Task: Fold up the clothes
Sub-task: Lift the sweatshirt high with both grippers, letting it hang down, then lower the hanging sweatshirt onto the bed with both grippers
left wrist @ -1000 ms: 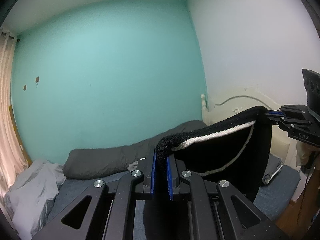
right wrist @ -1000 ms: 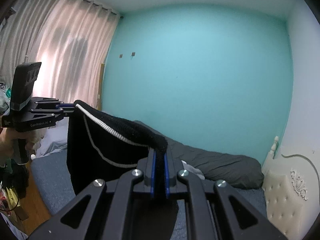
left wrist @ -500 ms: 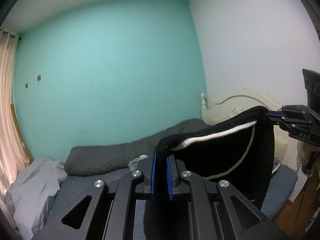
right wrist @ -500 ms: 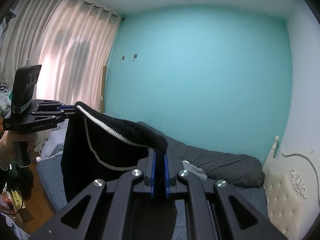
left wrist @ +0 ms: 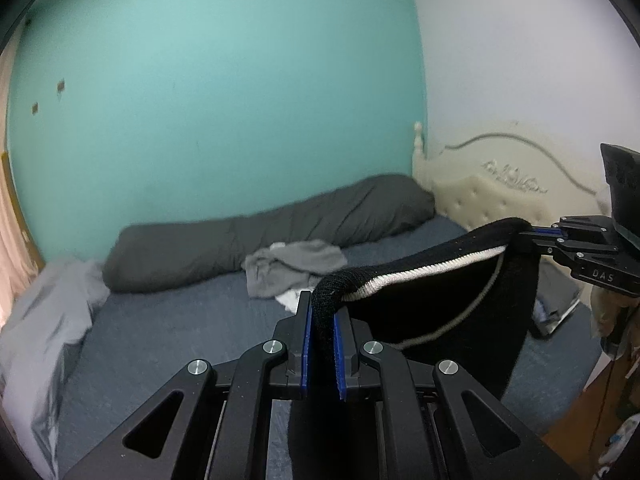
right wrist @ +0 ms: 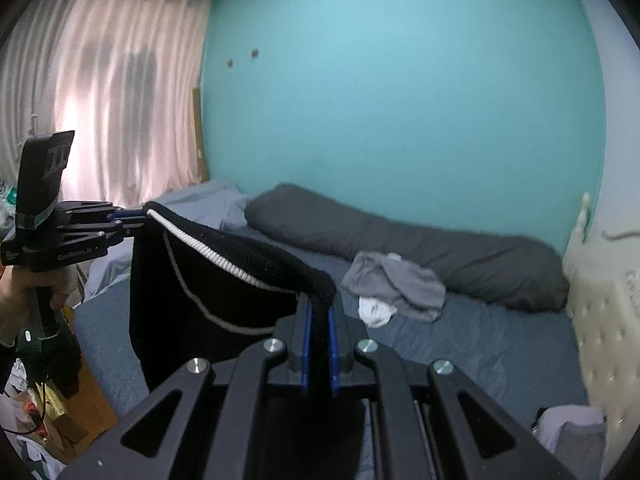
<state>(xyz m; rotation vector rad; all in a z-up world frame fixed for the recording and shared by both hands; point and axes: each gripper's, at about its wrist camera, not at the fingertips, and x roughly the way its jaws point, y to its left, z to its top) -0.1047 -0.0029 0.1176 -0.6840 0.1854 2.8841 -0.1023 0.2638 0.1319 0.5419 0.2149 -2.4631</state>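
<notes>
Your left gripper [left wrist: 320, 322] is clamped on one end of the black knitted garment [left wrist: 448, 308], its blue pads pressing the thick black edge between them; your right gripper [right wrist: 318, 322] is clamped the same way on the other end. The garment hangs stretched between the two grippers in the air above the bed [left wrist: 180, 332]; its top edge runs as a dark ribbed band with a white stripe [right wrist: 208, 248] just under it, and the black body of it drapes down below, crossed by a thin pale curved line.

From the right wrist view your left hand [right wrist: 18, 300] shows at the left edge, wrapped round the handle of the left gripper; the curtain [right wrist: 108, 92] glows pink behind it.

The bed has a blue-grey sheet; a long dark grey rolled duvet [left wrist: 264, 236] lies along the teal wall [left wrist: 220, 80]; just in front of it sits a crumpled grey garment [left wrist: 292, 266] with something white [right wrist: 374, 310] touching its near edge. A pale bundle of bedding [left wrist: 52, 312] lies at the foot end by the curtain; the cream tufted headboard [left wrist: 500, 196] stands at the other end against the white wall.
</notes>
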